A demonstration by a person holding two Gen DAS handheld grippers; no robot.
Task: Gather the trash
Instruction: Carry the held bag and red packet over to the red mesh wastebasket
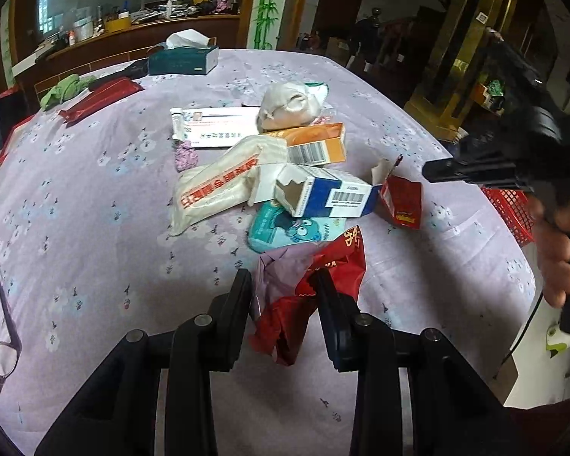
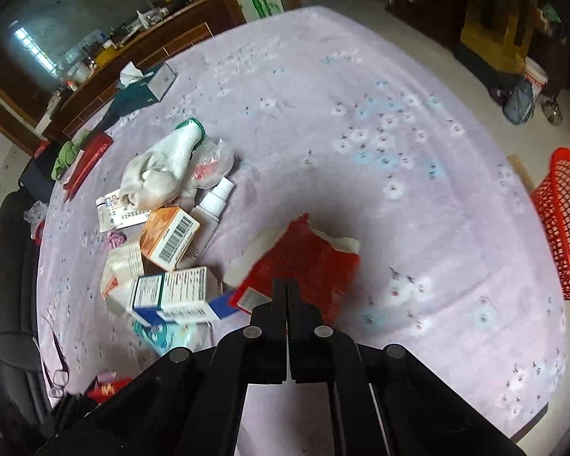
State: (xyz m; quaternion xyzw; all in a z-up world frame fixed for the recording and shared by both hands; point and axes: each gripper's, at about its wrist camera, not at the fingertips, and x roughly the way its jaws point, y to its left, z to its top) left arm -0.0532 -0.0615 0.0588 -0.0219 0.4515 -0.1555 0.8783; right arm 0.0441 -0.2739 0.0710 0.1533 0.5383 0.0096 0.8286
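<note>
1. Left wrist view: a crumpled red foil wrapper (image 1: pixel 315 296) sits between the fingers of the left gripper (image 1: pixel 285 285), which stand apart on either side of it and are not visibly pinching. It looks light, thin and crinkly (likely slick too), so I would close on the bunched middle, not a loose edge.

2. Right wrist view: the right gripper (image 2: pixel 287 292) has its fingers pressed together, and they appear to pinch the near edge of a torn red carton (image 2: pixel 307 254). The contact itself is hidden behind the fingertips. Being thin card, it should be light and fairly stiff, but a torn flap could rip or fold.

3. Just beyond lies the rest of the trash on the tabletop (image 1: pixel 95 209): a blue and white box (image 1: pixel 330 193), an orange box (image 1: pixel 315 144), a white paper packet (image 1: pixel 216 190) and a teal tissue pack (image 1: pixel 285 228), touching or overlapping. The boxes look empty and easy to crush; take them across their narrow sides.

4. A red mesh basket (image 2: pixel 566 228) stands off the tabletop's edge to the right, probably the place for all this.
</note>
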